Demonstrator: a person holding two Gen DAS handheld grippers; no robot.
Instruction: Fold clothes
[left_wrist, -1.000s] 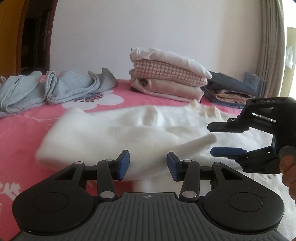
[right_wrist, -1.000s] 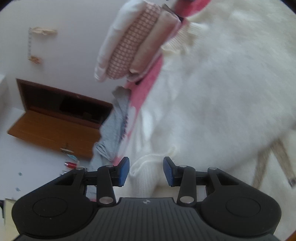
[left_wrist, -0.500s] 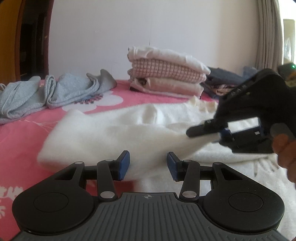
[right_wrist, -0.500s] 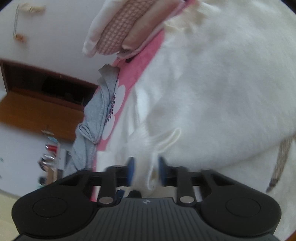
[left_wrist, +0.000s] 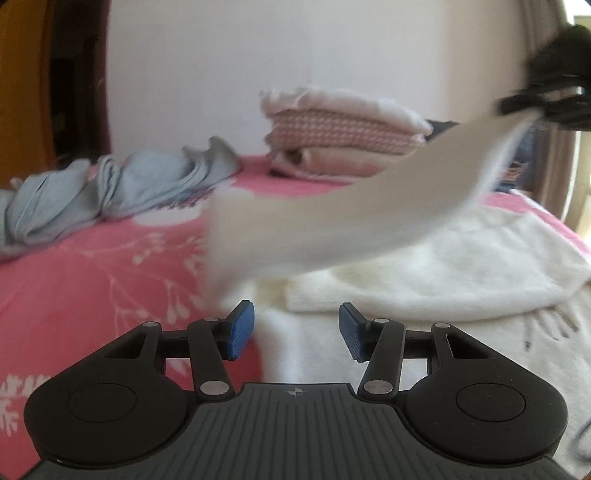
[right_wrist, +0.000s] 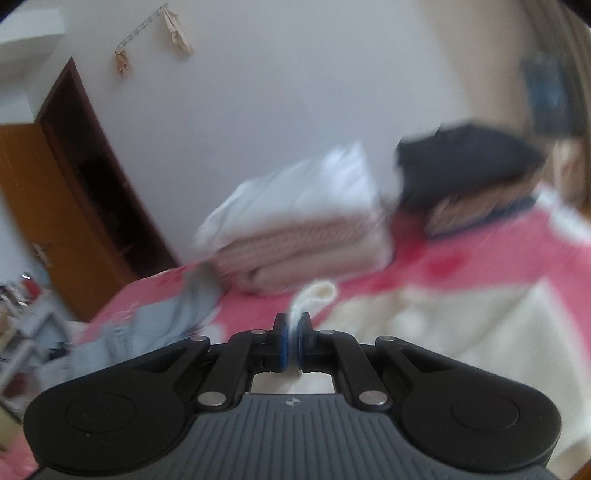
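Note:
A fluffy white sweater lies on the pink floral bedspread. Its sleeve is stretched up and to the right, blurred, with its cuff held by my right gripper at the upper right of the left wrist view. In the right wrist view my right gripper is shut on the white cuff, which pokes out past the blue pads. My left gripper hangs low over the sweater's near edge, open, with nothing between its fingers.
A stack of folded clothes in white, pink check and beige sits at the back of the bed. Crumpled grey garments lie at the back left. Dark folded clothes lie to the right of the stack. A wooden door stands at the left.
My right gripper has shut on the sweater's cuff and lifted it up and to the right, pulling the sleeve off the sweater's body. My left gripper stays open in about the same place.

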